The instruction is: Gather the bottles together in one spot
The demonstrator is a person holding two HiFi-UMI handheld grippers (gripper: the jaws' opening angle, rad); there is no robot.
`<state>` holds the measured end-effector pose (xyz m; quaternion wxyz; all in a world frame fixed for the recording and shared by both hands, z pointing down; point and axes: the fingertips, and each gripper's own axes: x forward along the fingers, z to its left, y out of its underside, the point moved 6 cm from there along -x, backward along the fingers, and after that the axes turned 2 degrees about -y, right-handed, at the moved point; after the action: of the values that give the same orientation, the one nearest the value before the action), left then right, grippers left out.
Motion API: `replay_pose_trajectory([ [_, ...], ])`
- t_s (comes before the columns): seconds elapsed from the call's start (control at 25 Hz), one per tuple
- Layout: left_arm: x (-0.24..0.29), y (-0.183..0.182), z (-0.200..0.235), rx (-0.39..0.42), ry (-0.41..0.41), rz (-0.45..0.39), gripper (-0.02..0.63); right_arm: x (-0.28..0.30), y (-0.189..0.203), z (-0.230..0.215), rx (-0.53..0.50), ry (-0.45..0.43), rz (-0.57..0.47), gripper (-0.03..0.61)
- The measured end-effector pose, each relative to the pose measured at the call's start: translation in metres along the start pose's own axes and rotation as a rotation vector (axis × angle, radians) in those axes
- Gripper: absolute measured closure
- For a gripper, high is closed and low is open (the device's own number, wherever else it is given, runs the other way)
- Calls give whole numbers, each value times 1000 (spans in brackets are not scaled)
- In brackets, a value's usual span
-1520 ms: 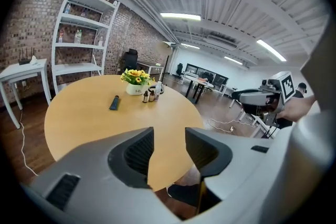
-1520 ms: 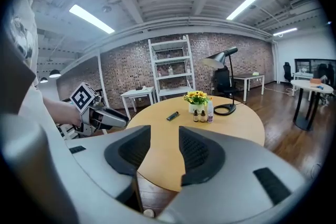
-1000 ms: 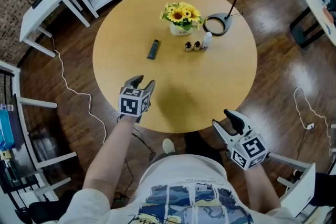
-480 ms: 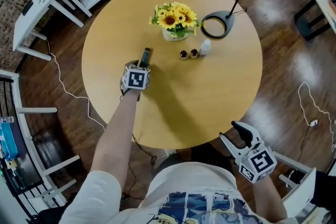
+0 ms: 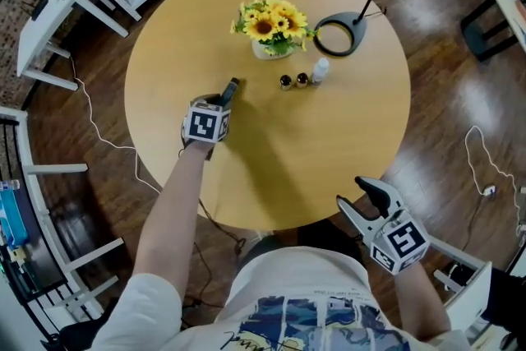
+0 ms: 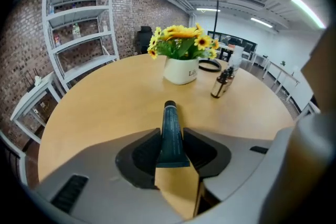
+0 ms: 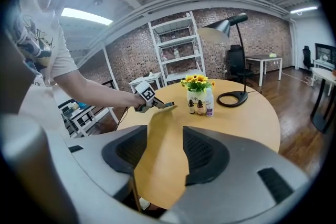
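We cannot read the print on the dark tube. The left gripper, at the table near edge 1 second ago, is closing its jaws on the tube's tail, left of centre; its cap points toward the sunflower vase. The right gripper, jaws wide and empty, hangs past the near edge.

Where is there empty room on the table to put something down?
The table is bare across its near half, from the brown bottles and white bottle to the edge, and on the right past the lamp base. The far middle is crowded: flower pot, lamp base and bottles sit close together.
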<state>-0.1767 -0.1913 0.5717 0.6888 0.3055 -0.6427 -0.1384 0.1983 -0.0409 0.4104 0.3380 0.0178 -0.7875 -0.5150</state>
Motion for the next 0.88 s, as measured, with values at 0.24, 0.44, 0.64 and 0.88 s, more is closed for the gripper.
replay_pose_trajectory([
  [0.24, -76, 8, -55, 94, 215, -3, 470, 35, -28, 22, -255, -21, 52, 341],
  [0.44, -148, 18, -113, 138, 448, 8, 471, 83, -52, 62, -788, -23, 56, 341],
  [0.64, -200, 27, -161, 177, 655, 24, 471, 118, -26, 112, -1325, -81, 144, 339],
  [0.88, -229, 37, -184, 111, 825, 9, 466, 114, -2, 133, -1418, -81, 160, 474],
])
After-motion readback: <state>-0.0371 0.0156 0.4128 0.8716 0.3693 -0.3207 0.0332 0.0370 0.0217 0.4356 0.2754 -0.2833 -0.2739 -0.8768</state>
